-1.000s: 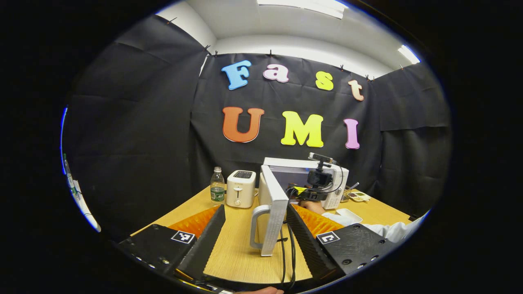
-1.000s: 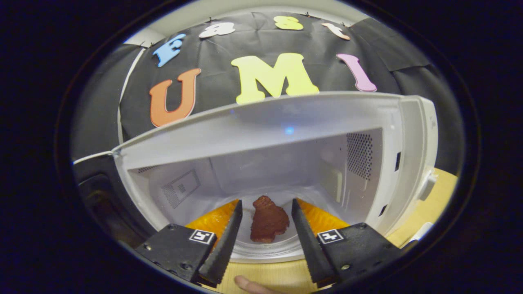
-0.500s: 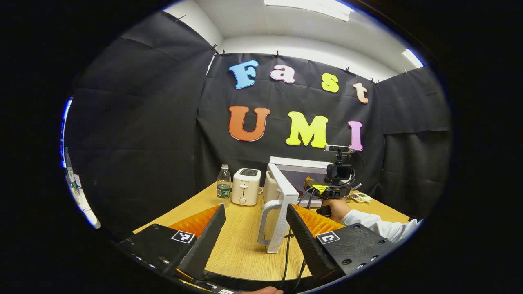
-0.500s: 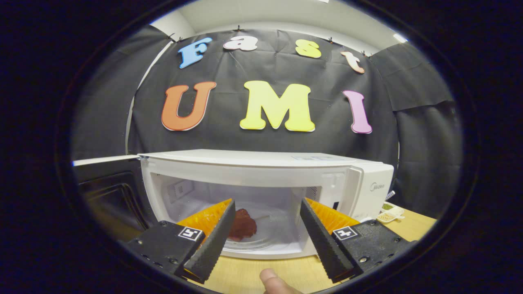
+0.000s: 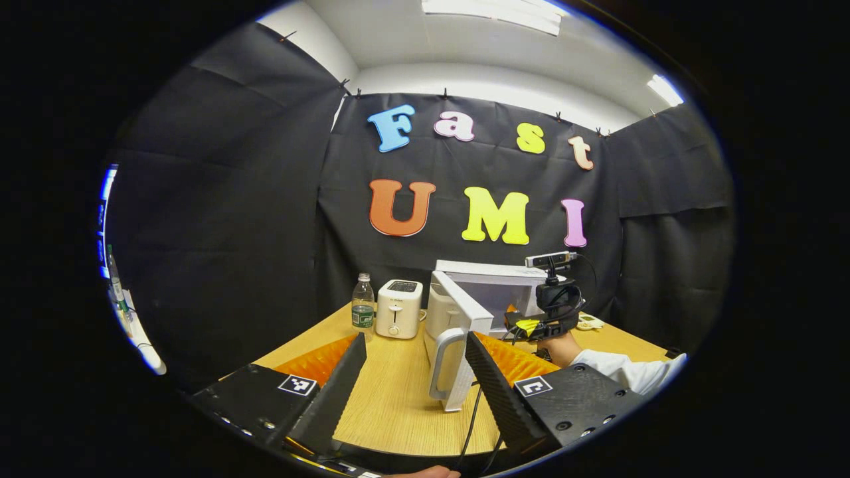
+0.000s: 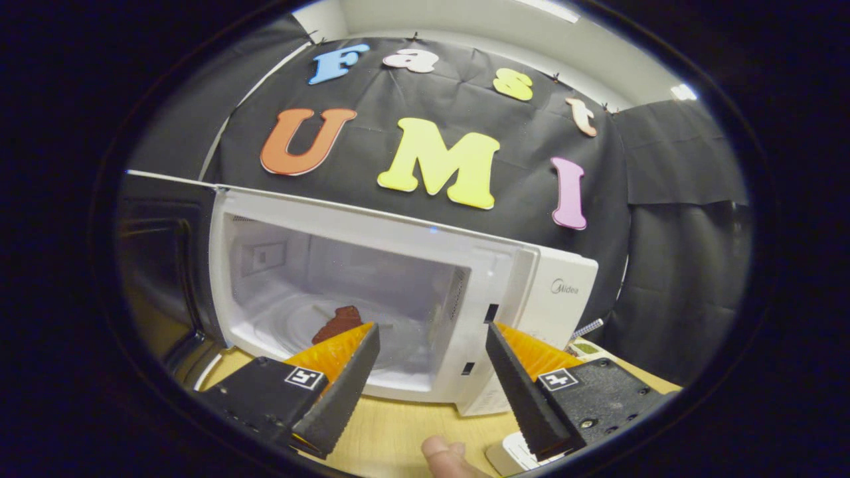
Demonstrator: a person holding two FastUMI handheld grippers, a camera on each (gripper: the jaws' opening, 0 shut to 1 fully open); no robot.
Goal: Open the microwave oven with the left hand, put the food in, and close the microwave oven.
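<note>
Both grippers gape empty: left gripper faces the swung-out door, judged ready to shut it; right gripper hangs outside the microwave, food resting on the turntable inside.

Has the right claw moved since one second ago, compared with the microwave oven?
Yes. The right claw has drawn back out of the microwave oven and now sits outside its front opening, open and empty; the food lies inside.
</note>
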